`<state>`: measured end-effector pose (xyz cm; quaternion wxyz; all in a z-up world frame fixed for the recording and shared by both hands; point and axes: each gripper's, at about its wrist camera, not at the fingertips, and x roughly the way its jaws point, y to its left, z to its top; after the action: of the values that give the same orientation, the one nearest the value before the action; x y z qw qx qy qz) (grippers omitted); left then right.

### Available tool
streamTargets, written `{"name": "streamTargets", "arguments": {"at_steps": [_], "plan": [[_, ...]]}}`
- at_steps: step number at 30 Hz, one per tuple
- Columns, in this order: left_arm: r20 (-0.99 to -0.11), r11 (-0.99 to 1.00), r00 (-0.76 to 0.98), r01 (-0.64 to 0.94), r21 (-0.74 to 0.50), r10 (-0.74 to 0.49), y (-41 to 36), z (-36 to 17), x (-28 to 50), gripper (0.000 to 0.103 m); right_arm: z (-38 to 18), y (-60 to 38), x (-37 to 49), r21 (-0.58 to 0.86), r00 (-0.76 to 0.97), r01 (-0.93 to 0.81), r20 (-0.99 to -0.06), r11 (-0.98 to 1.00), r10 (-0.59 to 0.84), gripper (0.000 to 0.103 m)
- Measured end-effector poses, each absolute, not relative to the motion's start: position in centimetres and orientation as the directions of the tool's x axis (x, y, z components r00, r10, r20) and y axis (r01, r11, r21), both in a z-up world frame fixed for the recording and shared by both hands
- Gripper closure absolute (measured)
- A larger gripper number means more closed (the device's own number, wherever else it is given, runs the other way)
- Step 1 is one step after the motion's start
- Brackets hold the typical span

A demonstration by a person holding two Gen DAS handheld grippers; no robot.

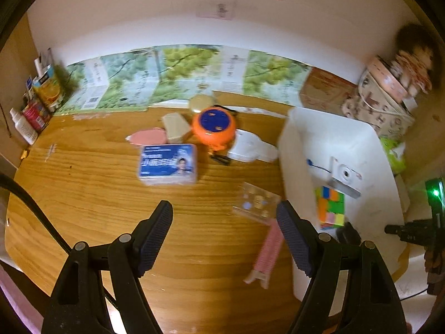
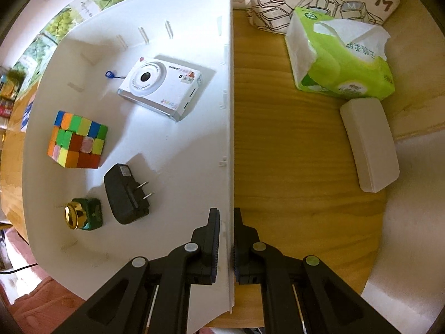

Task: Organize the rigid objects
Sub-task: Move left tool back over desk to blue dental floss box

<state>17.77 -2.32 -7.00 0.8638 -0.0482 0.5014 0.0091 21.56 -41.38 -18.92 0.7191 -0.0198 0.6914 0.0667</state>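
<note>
Four items lie in the white bin (image 2: 194,5): one camera (image 2: 164,86).

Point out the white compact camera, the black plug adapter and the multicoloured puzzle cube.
white compact camera (image 2: 164,87), right wrist view, front face
black plug adapter (image 2: 123,194), right wrist view, body
multicoloured puzzle cube (image 2: 78,142), right wrist view, top face

FREE: bare wooden table (image 1: 91,194) ahead of the open left gripper (image 1: 224,231) | BLOCKED: blue card box (image 1: 168,164), clear case (image 1: 256,203) and pink comb (image 1: 268,250) lie near its fingers | BIN: white bin (image 2: 178,172) wall clamped by right gripper (image 2: 224,243); its floor is open between camera (image 2: 161,89) and charger (image 2: 126,193) | RIGHT: tissue pack (image 2: 342,66), white case (image 2: 368,144).
</note>
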Motion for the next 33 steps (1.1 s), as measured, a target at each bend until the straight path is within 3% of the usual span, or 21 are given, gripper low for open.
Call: {"name": "streamTargets", "arguments": {"at_steps": [18, 29, 33], "plan": [[-0.914, 0.998, 0.406, -0.059, -0.028, -0.001, 4.2, -8.5, 22.1, 0.022, -18.4, -41.8, 22.4, 0.024, 0.016, -0.011, -1.0, 1.0, 0.024, 0.095], [-0.952, 0.988, 0.289, -0.086, -0.126, -0.097, 6.7, -11.3, 25.4, 0.02, -18.4, -42.0, 22.6, 0.009, 0.014, 0.041, -1.0, 0.999, 0.009, 0.092], [-0.96, 0.986, 0.253, -0.09, -0.143, -0.117, 7.1, -12.6, 26.5, 0.015, -18.3, -42.1, 22.7, 0.003, 0.01, 0.057, -1.0, 0.998, 0.003, 0.091]]}}
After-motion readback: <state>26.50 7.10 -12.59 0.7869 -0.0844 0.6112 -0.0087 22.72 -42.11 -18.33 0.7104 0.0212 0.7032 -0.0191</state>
